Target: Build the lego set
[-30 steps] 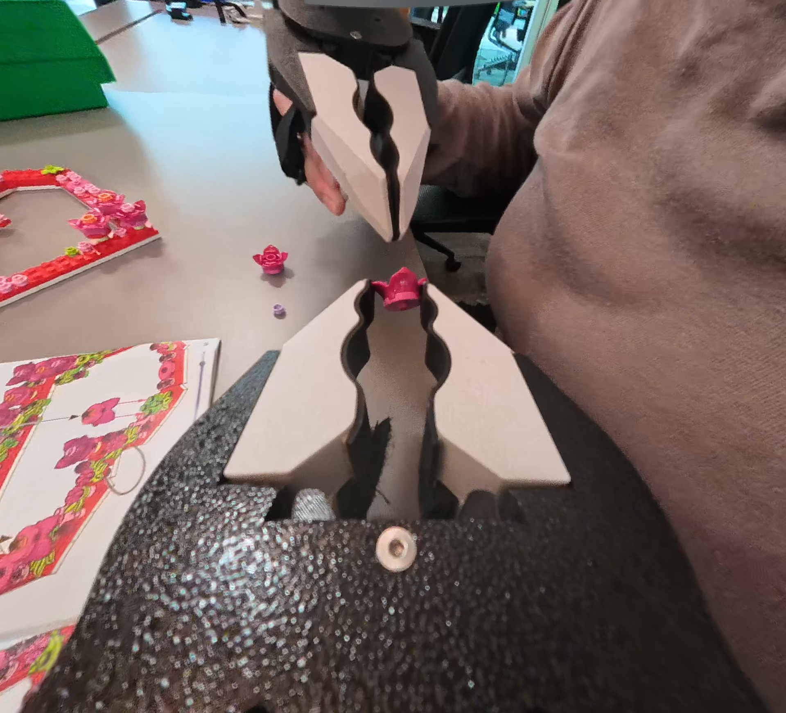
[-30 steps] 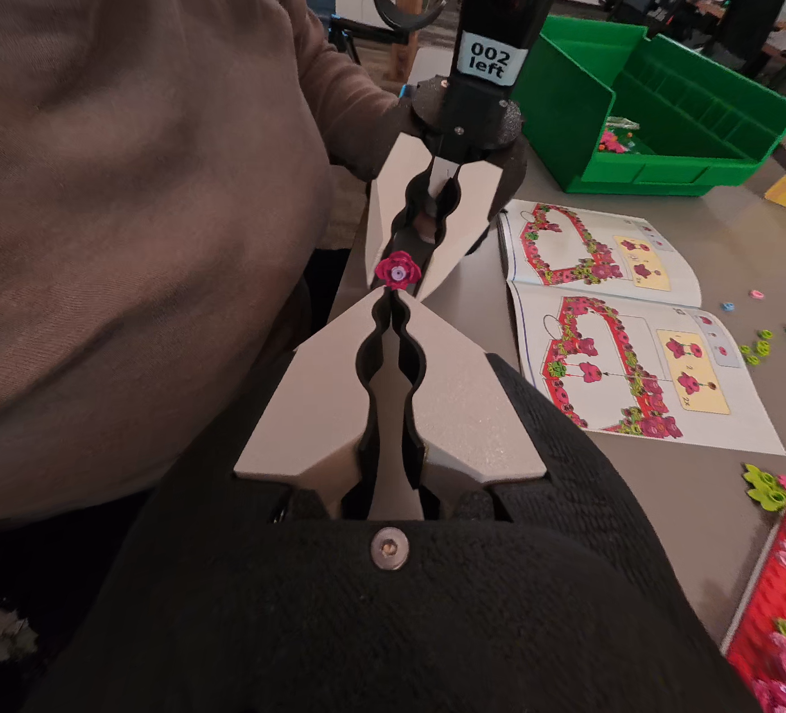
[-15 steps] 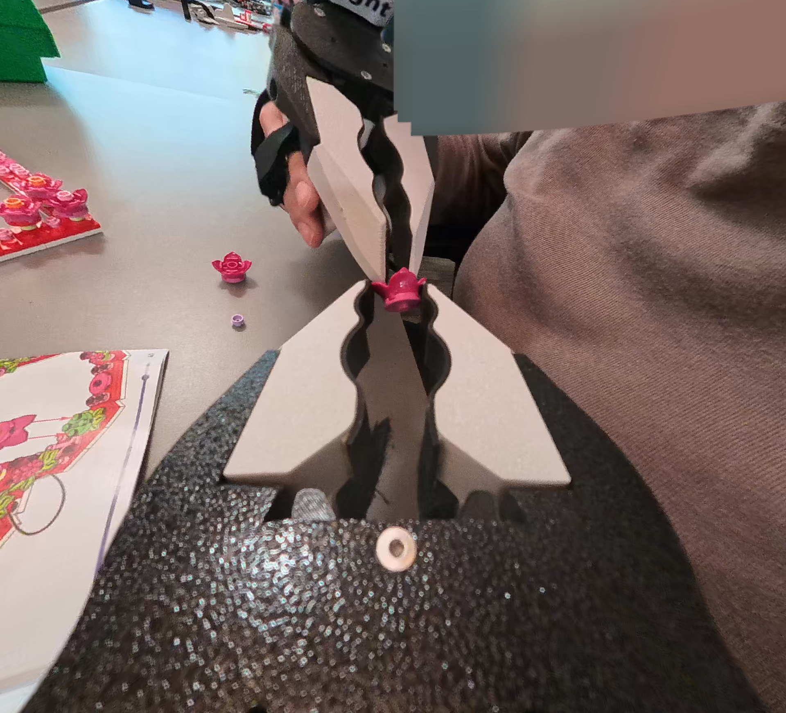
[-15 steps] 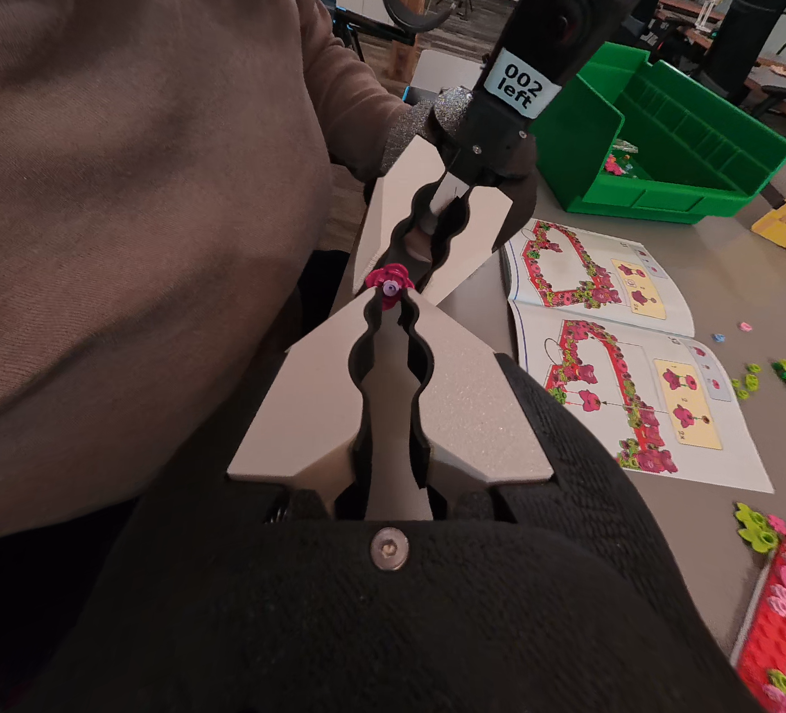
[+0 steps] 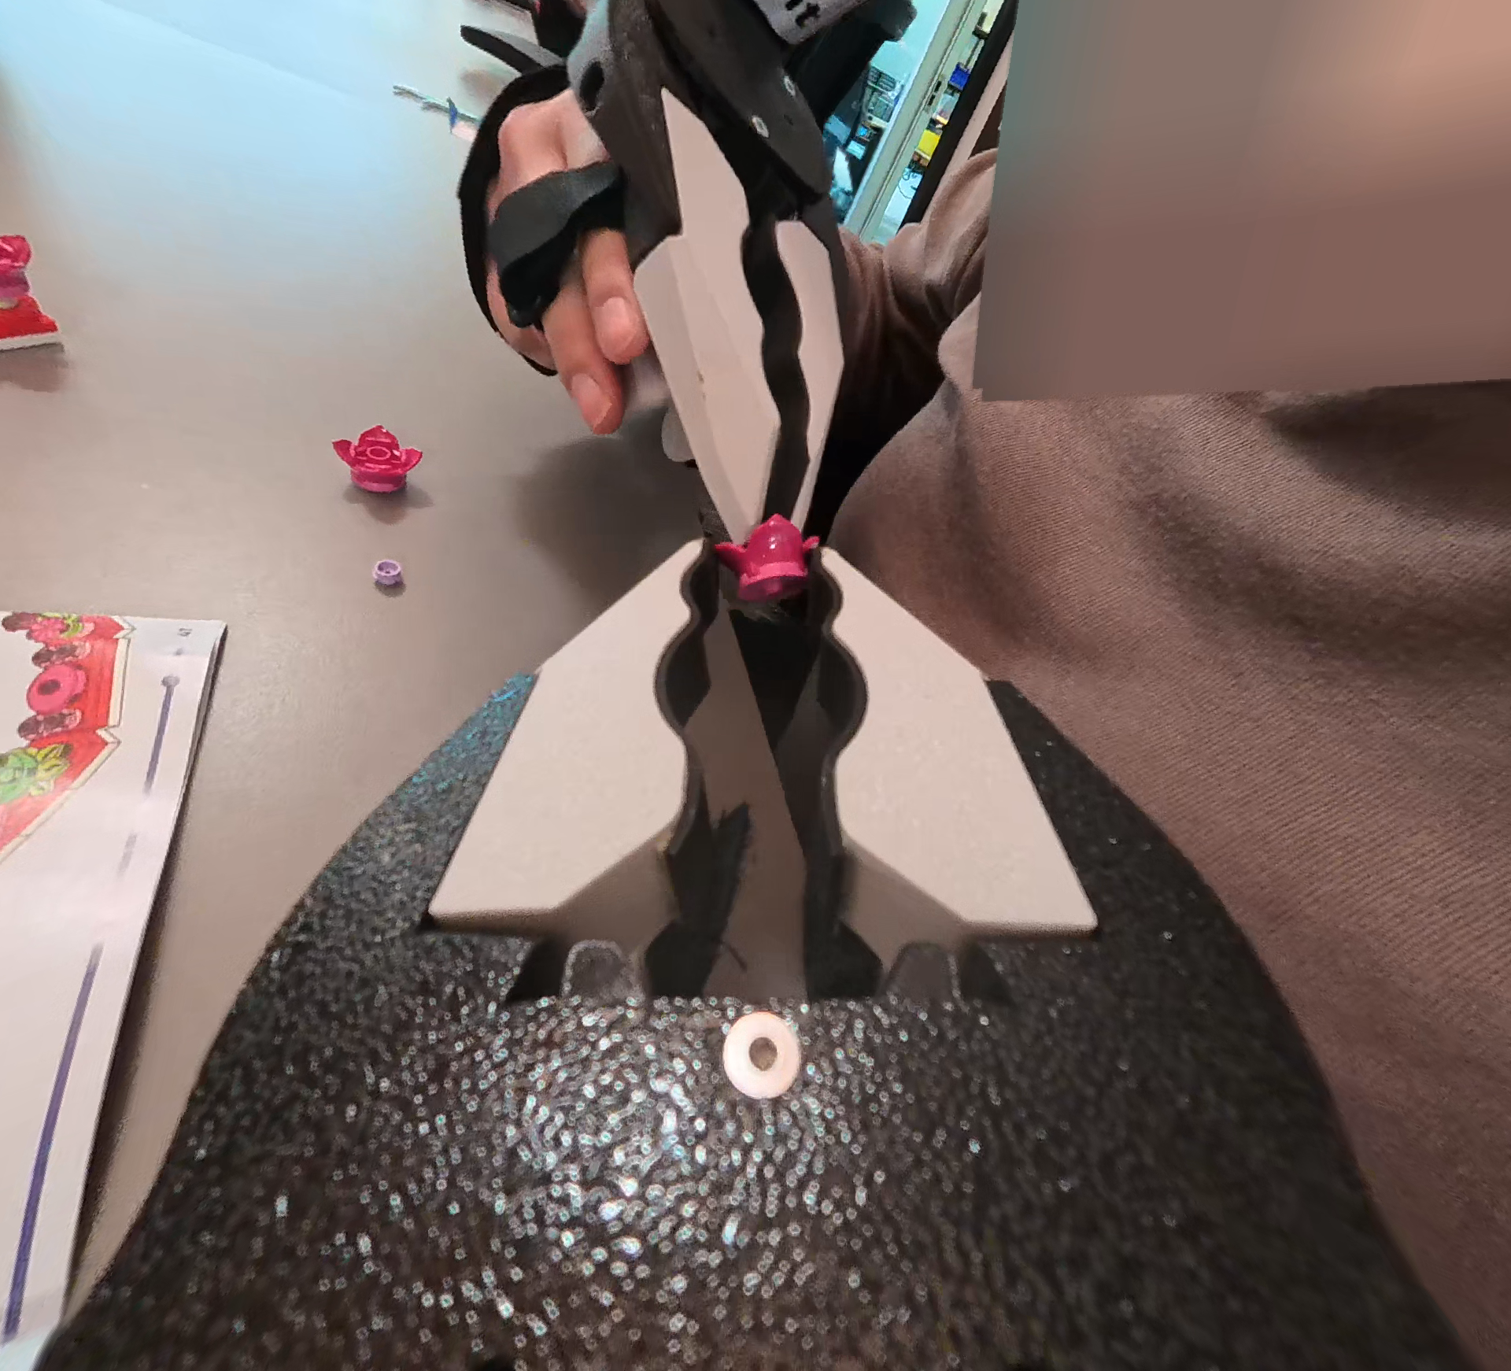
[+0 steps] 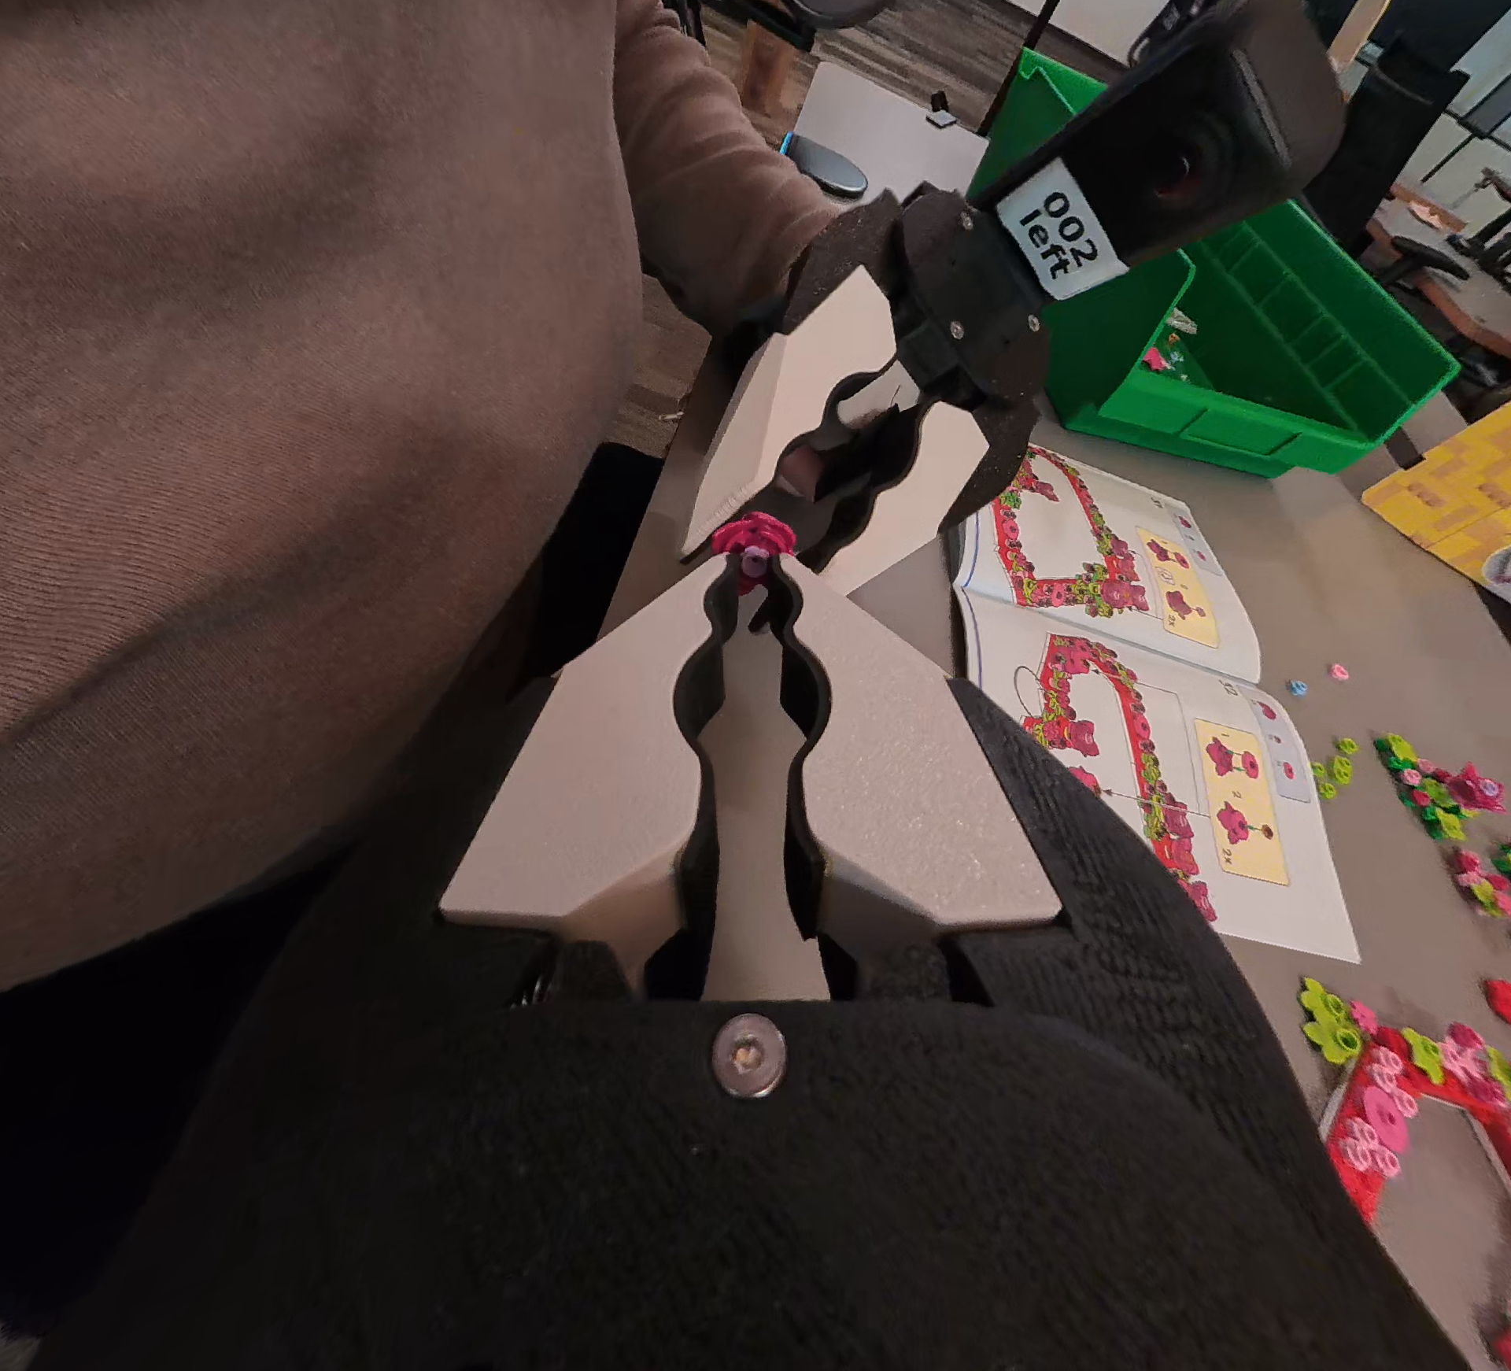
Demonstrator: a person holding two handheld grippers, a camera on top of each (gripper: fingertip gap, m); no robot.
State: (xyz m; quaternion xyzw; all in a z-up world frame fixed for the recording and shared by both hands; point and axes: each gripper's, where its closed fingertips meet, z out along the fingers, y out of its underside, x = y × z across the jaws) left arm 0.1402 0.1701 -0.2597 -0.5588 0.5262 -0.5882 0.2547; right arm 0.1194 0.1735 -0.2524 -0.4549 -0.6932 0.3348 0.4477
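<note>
A magenta flower piece [image 5: 768, 561] is pinched between the fingertips of the left tool [image 5: 767, 565], raised above the worktop [image 5: 245, 203] close to the person's brown sweater [image 5: 1185, 678]. The right tool [image 6: 754, 570] is met tip to tip with the left one; its fingers are drawn narrow around a small lilac stud [image 6: 753, 561], which is pressed at the centre of the flower. In the right wrist view the flower's open face is turned toward the camera. On the worktop a second magenta flower [image 5: 377, 459] and a loose lilac stud [image 5: 387, 571] are seen well apart from the tools. An open instruction booklet [image 6: 1145, 678] is laid beside a green bin [image 6: 1275, 350], and a red frame [image 6: 1406, 1111] studded with flowers is seen at the right edge.
</note>
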